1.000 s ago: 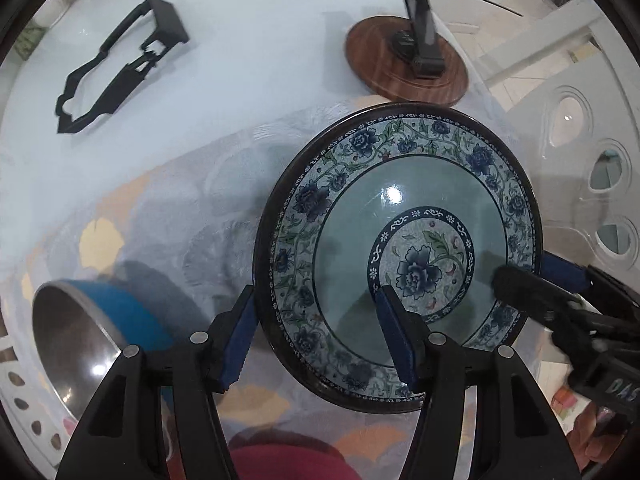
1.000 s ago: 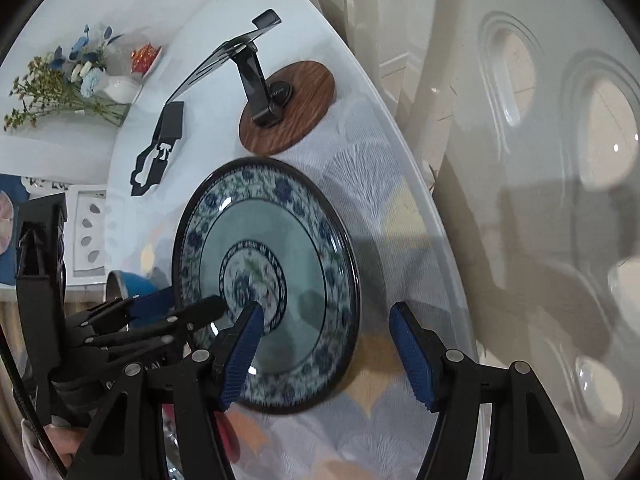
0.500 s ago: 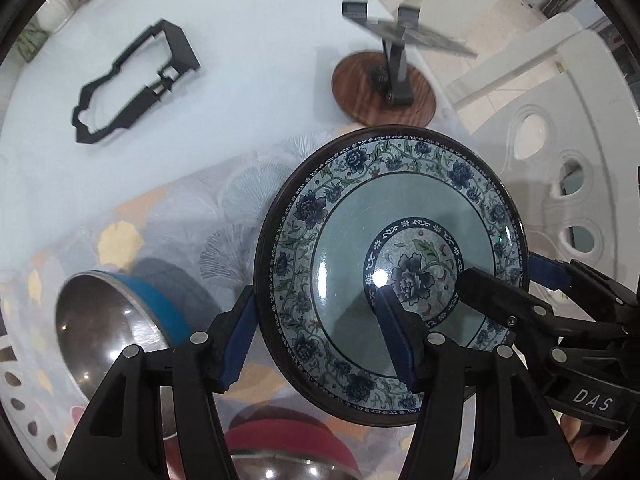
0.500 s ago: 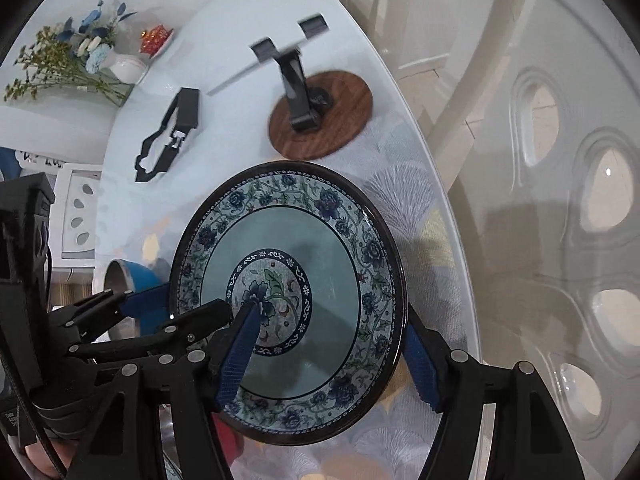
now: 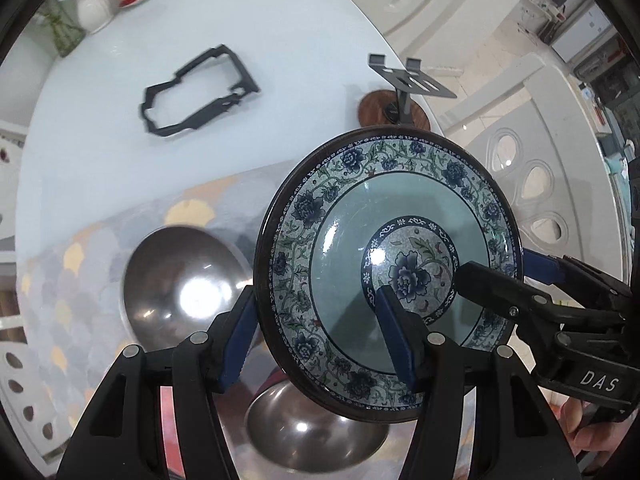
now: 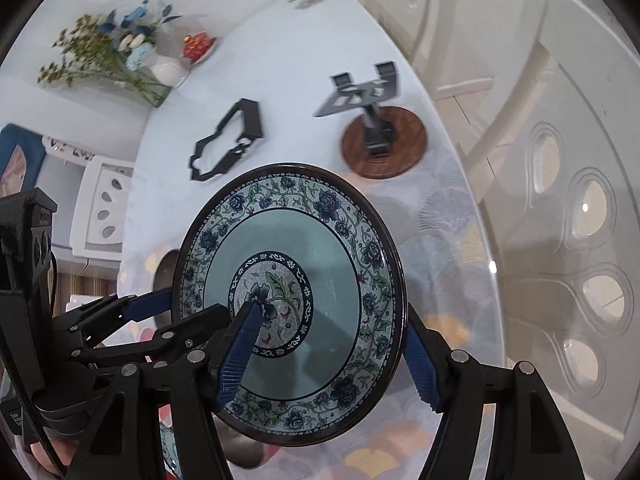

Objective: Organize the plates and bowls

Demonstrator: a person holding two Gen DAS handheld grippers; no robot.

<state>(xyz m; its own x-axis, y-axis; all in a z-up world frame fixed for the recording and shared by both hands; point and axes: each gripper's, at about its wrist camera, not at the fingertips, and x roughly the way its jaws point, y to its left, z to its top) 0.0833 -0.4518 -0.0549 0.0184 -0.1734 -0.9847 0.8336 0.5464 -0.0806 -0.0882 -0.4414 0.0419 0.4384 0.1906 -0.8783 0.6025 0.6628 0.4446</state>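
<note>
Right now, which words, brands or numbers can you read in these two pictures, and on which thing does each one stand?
"DAS": white letters on the black body of the right gripper, seen in the left wrist view.
Embossed marks on the black body of the left gripper, at the left edge of the right wrist view: too small and dark to read.
The floral plate carries only patterns, no text.

White round table, patterned mat on near part w/ two steel bowls; far: black frame, wood-base stand, vase.
</note>
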